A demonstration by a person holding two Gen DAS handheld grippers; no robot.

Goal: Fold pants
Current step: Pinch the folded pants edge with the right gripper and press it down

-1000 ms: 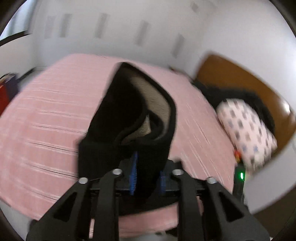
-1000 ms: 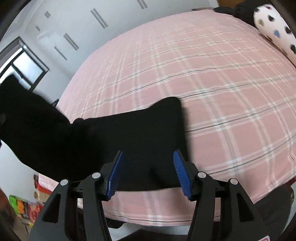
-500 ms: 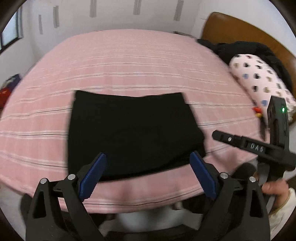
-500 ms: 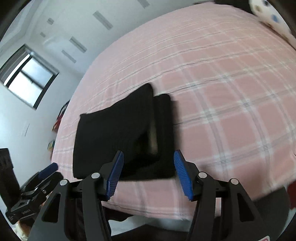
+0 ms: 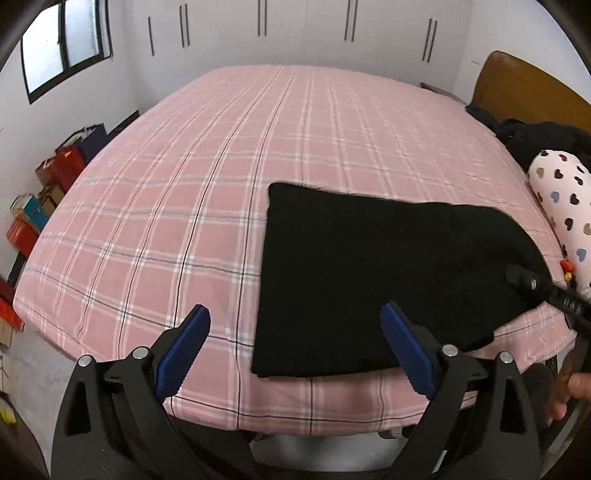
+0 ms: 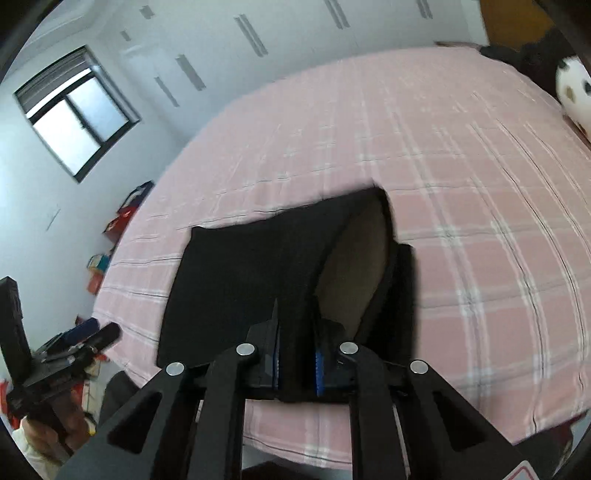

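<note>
Nearest in the left wrist view, the left tongs (image 5: 295, 343) stand wide apart with nothing between the blue pads; they hover over the near edge of the bed (image 5: 155, 229), and the near left corner of the pants (image 5: 373, 280) lies just beyond them. In the right wrist view the right tongs (image 6: 295, 363) are closing, and a thick bunch of black cloth already sits pinched between their blue pads, so they appear clamped on the near right edge of the pants (image 6: 251, 280). From that grip the upper layer is lifted and peeled open, showing a pale tan lining (image 6: 354, 269) inside, while the rest of the garment lies flat on the pink plaid bedspread close to the bed's near edge. The pants already form a compact dark rectangle, which suggests that at least one fold is done; what seems left is to bring the raised edge across for a further fold, or to tidy the open flap, and then smooth the stack. How many layers lie underneath cannot be told from these views. Farther off to the right a heart-patterned pillow (image 5: 561, 206) rests near the wooden headboard (image 5: 524, 88) beside some dark clothing. Beyond the bed, white wardrobe doors (image 5: 306, 33) fill the back wall, a window (image 5: 62, 48) sits at the upper left, and coloured boxes (image 5: 40, 195) stand on the floor along the left wall.
</note>
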